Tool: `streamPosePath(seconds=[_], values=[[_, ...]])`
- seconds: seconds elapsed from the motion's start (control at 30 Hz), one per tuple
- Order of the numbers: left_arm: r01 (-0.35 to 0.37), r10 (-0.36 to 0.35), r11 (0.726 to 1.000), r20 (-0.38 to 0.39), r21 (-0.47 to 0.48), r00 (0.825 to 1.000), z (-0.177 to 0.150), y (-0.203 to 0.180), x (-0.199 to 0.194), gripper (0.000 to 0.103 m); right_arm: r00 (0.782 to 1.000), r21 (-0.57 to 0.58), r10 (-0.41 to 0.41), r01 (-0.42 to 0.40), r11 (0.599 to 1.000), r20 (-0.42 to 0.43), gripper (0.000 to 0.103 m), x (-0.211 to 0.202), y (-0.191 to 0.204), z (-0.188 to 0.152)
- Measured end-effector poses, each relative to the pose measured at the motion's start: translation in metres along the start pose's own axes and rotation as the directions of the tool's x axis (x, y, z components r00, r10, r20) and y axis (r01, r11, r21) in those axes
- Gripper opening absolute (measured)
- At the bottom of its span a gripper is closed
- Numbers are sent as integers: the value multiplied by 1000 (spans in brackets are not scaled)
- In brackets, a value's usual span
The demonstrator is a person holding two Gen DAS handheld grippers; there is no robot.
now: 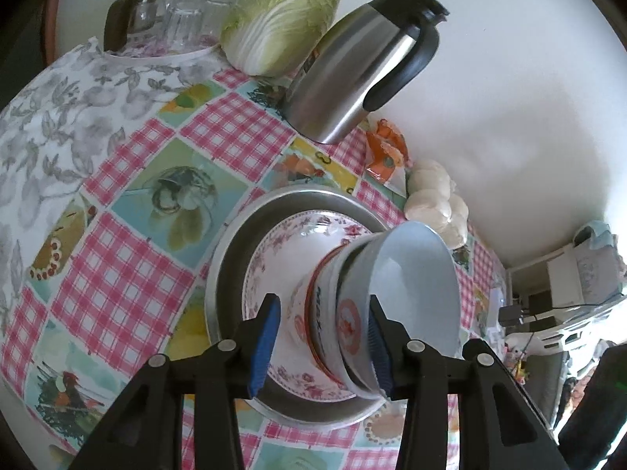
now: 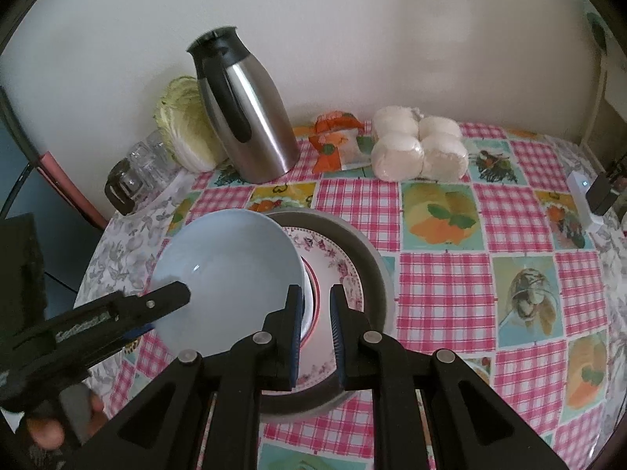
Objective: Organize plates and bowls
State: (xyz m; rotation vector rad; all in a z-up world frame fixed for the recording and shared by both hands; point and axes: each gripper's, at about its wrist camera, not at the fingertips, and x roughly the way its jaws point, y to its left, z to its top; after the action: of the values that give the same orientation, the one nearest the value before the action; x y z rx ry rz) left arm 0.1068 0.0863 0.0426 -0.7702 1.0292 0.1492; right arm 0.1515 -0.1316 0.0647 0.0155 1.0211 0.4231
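Observation:
A round metal pan point(image 1: 231, 258) point(image 2: 372, 266) on the checked tablecloth holds a floral plate point(image 1: 274, 250) point(image 2: 337, 258). White bowls with red print point(image 1: 313, 313) are stacked on the plate, with a pale blue bowl point(image 1: 415, 286) point(image 2: 227, 274) on top. My left gripper point(image 1: 321, 297) point(image 2: 168, 311) straddles the blue bowl's near wall. Its jaws are apart, and the left pad is clear of the stack. My right gripper point(image 2: 315, 290) is shut to a narrow slot just right of the blue bowl, over a lower bowl's red rim. I cannot tell if it pinches that rim.
A steel jug point(image 2: 254, 125), a cabbage point(image 1: 282, 15) and upturned glasses point(image 1: 184, 11) stand along the wall. Bagged white buns point(image 2: 419, 149) and an orange packet point(image 2: 337, 137) lie behind the pan. A white device point(image 2: 584, 203) sits at the table's right edge.

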Motion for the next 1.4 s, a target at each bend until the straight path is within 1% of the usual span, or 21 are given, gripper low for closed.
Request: streamPosePath(seconds=[0.1,0.13,0.17,0.2,0.23,0.3,0.37,0.4,0.43,0.53,0.6,0.63,0.67,0.77,0.97,1.03,1.17,1.4], values=[[-18,17,999,28,41,999,-8,-7,-13,46,1000,-10,-1,1,1000,15,15,-11,-1,-9],[-21,19,999,35,48,999,-10,-7,-17,48,1000,-14,-1,1,1000,18,17,-14,-2,-12],[-24,22,998,41,54,999,-12,-8,-22,53,1000,-21,-2,3,1000,16,19,-16,-3,-18],[-30,27,998,47,58,999,-15,-8,-25,56,1000,-25,-5,5,1000,13,26,-17,-3,-22],[-36,32,997,52,61,998,-17,-8,-28,61,1000,-32,-10,11,999,4,36,-17,-4,-29],[-66,62,996,60,67,996,-23,-6,-34,67,1000,-38,-16,16,999,-6,45,-16,-5,-39],[-108,103,991,63,77,993,-31,-3,-37,70,999,-43,-26,25,999,-21,47,-12,-7,-53],[-127,122,988,65,85,990,-35,-2,-37,71,999,-43,-32,31,999,-26,50,-11,-9,-57],[-149,144,985,63,91,988,-39,0,-37,75,999,-41,-41,40,998,-34,55,-8,-10,-62],[-197,190,975,67,105,979,-52,7,-36,88,998,-36,-51,50,998,-39,65,-6,-15,-73],[-224,217,968,71,116,974,-57,11,-35,92,997,-45,-61,60,997,-36,70,-6,-15,-78],[-243,235,962,77,123,969,-61,14,-34,96,997,-52,-67,65,997,-33,70,-6,-14,-80],[-256,248,958,79,128,966,-63,15,-33,102,997,-61,-70,68,996,-30,70,-6,-14,-83],[-281,271,950,83,137,959,-70,22,-31,103,996,-80,-82,79,994,-34,74,-3,-12,-90],[-295,289,948,64,123,955,-74,37,-22,103,993,-97,-101,95,991,-55,76,8,-10,-101],[-295,291,948,54,115,955,-74,41,-19,103,992,-100,-108,102,990,-62,87,11,-9,-102],[-302,300,946,32,117,953,-73,48,-12,103,992,-104,-111,104,989,-63,87,17,-7,-101],[-332,335,931,8,154,942,-72,54,-2,103,990,-116,-123,115,987,-64,87,24,0,-99]])
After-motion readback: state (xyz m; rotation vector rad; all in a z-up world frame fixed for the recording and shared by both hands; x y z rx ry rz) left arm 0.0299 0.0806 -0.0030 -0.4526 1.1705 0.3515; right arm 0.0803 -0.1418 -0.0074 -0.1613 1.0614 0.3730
